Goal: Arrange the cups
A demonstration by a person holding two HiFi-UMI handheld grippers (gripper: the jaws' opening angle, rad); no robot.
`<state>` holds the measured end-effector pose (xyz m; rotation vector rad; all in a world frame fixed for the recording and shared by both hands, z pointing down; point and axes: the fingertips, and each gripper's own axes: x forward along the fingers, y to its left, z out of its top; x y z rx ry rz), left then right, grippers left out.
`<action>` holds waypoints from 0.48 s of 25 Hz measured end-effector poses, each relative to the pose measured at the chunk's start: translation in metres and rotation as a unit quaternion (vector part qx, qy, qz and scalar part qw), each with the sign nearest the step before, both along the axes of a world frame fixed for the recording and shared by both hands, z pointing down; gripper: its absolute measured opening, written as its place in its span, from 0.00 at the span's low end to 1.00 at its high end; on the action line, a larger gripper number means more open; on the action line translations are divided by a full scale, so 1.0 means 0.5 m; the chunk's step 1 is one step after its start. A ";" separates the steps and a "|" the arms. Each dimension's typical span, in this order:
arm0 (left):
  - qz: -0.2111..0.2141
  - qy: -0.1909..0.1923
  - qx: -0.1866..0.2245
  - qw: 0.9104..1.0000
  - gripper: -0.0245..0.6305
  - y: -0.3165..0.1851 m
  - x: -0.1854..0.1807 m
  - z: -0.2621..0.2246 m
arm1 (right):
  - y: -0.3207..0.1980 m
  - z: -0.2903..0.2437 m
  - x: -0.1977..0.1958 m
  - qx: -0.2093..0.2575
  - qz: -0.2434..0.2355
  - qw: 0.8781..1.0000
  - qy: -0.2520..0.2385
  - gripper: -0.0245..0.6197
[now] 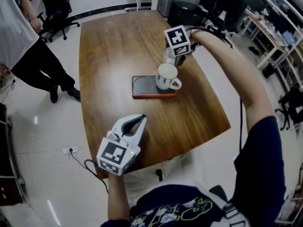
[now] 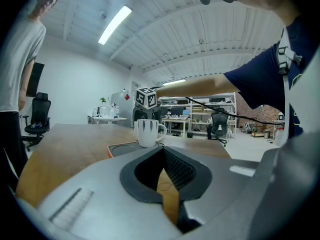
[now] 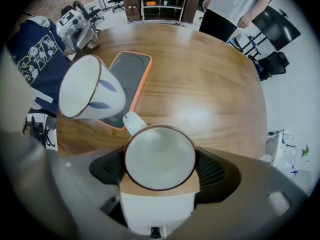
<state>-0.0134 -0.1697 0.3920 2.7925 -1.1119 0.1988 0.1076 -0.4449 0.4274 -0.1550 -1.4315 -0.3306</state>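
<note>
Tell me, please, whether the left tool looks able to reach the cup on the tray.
Probably yes: only bare table lies between the left tool and the cup on the tray. The right tool, jaws closing round another cup, works beyond the tray, off that path.

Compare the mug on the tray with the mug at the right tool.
The tray mug stands free on the orange-rimmed tray; the second mug sits off the tray, between the closing jaws of the right tool. The tray mug shows blue leaf marks; the second mug's sides barely show. Both are white, upright, empty, brown-rimmed, with handles.
</note>
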 end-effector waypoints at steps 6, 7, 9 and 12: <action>-0.004 0.003 -0.004 1.000 0.04 -0.001 -0.001 0.000 | -0.002 0.000 -0.005 -0.012 -0.022 1.000 -0.017 0.65; -0.004 0.003 -0.004 1.000 0.04 -0.001 0.000 0.000 | -0.002 0.000 -0.005 -0.014 -0.023 0.999 -0.020 0.65; -0.004 0.003 -0.004 1.000 0.04 -0.001 0.000 0.000 | -0.005 -0.001 -0.005 -0.015 -0.020 0.999 -0.023 0.65; -0.003 0.002 -0.004 1.000 0.04 -0.001 0.001 0.002 | -0.010 -0.003 -0.004 -0.014 -0.019 1.000 -0.016 0.65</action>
